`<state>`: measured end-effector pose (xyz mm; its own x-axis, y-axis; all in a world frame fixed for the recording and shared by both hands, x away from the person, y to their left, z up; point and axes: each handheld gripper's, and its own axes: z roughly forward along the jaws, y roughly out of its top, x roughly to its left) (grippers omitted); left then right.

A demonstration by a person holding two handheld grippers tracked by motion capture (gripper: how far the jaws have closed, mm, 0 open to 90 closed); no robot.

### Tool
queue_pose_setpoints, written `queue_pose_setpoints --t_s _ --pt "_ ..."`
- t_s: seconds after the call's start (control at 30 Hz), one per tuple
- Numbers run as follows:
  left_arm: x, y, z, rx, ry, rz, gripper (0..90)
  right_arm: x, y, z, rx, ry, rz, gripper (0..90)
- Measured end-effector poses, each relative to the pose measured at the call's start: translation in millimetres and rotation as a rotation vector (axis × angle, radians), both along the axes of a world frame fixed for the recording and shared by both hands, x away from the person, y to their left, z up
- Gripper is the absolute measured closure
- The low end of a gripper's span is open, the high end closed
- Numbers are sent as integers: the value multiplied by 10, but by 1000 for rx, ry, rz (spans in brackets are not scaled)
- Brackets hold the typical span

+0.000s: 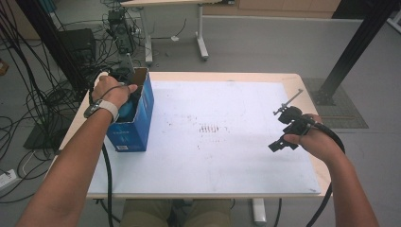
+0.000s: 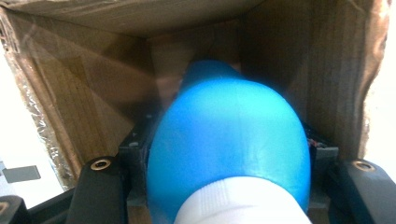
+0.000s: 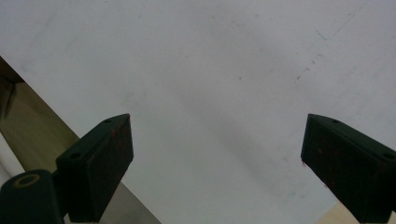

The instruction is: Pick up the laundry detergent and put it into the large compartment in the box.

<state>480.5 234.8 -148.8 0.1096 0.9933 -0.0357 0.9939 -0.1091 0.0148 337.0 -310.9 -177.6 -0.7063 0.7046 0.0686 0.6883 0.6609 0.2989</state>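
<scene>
A blue cardboard box (image 1: 142, 118) stands open-topped at the table's left edge. My left gripper (image 1: 128, 105) reaches down into it, mostly covered by the hand. In the left gripper view the brown inner walls of the box (image 2: 84, 93) surround a rounded blue object (image 2: 229, 140) with a white ribbed end nearest the camera. My left gripper (image 2: 229, 154) is shut on it, a black jaw pressed against each side. My right gripper (image 1: 280, 128) hovers over the right part of the white table top (image 1: 227, 142). My right gripper (image 3: 215, 140) is open, with nothing between its fingers.
A person's two forearms come in from the bottom, with a watch (image 1: 101, 108) on the left wrist. Cables (image 1: 28, 94) and a black stand crowd the floor at the left. Another table's legs (image 1: 201, 42) stand behind, and a black post (image 1: 350, 52) rises at the right.
</scene>
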Motion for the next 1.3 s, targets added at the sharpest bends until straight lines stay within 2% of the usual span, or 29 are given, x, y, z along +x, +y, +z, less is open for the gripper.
queue_pose_setpoints --t_s 1.3 --pt "21 -12 -2 4 12 -5 374 -4 2 9 1 -3 -2 92"
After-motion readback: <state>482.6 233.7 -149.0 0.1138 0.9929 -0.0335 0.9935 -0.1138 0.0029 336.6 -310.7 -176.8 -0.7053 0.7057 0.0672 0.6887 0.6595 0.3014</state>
